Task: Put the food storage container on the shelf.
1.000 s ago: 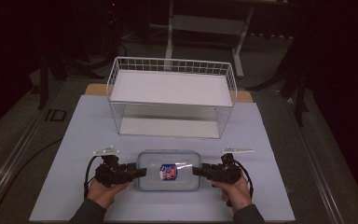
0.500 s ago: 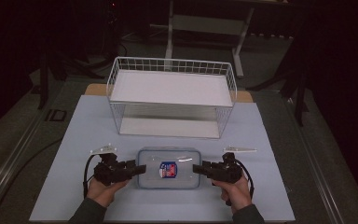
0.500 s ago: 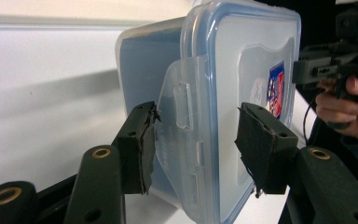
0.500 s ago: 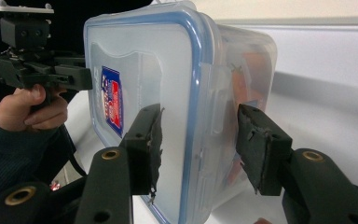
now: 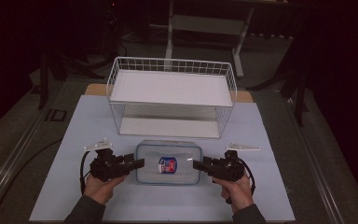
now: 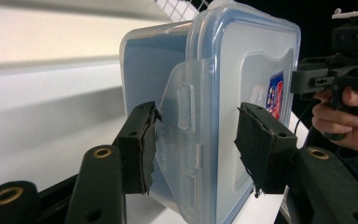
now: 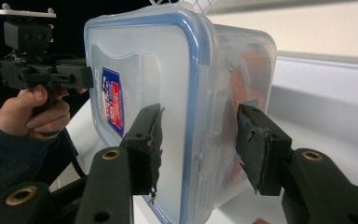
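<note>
Gripping the clear, blue-rimmed, lidded plastic box (image 5: 168, 164) by both short ends just before the white wire basket shelf (image 5: 172, 100): left gripper (image 5: 139, 163) and right gripper (image 5: 198, 165) each clamped across lid and base. Next, probably: level, joint lift toward the shelf.

The clear rectangular plastic container (image 5: 168, 163) has a blue-rimmed lid and a red, white and blue label at its centre. At its twelve o'clock, the white wire basket (image 5: 172, 100) shows a grid pattern. Both sit on the pale lavender table mat (image 5: 270, 140).
</note>
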{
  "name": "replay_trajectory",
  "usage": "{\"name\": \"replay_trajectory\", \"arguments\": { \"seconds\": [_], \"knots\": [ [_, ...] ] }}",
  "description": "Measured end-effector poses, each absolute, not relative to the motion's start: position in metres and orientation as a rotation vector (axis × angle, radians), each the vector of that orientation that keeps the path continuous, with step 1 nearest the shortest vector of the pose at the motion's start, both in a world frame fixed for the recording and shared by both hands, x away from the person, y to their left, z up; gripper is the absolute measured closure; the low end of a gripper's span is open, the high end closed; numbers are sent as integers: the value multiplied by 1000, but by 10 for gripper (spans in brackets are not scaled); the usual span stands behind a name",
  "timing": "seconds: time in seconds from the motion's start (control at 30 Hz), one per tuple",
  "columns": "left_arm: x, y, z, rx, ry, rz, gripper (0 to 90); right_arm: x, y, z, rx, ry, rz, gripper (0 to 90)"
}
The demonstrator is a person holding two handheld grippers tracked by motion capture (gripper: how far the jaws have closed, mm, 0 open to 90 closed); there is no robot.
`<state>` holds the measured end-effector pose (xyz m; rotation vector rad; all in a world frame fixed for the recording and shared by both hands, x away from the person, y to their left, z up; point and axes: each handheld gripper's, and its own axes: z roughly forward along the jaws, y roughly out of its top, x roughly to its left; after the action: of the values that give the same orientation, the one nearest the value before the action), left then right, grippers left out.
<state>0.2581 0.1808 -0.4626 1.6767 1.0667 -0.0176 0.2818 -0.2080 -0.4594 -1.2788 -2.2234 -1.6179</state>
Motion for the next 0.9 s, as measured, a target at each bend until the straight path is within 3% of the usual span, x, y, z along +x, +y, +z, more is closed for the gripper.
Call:
{"name": "replay_trajectory", "arguments": {
  "seconds": [0.9],
  "knots": [
    [269,184,-403,1650,1003,67,489,293,-204,-396,-1213,-2287,-1753,518]
  ]
}}
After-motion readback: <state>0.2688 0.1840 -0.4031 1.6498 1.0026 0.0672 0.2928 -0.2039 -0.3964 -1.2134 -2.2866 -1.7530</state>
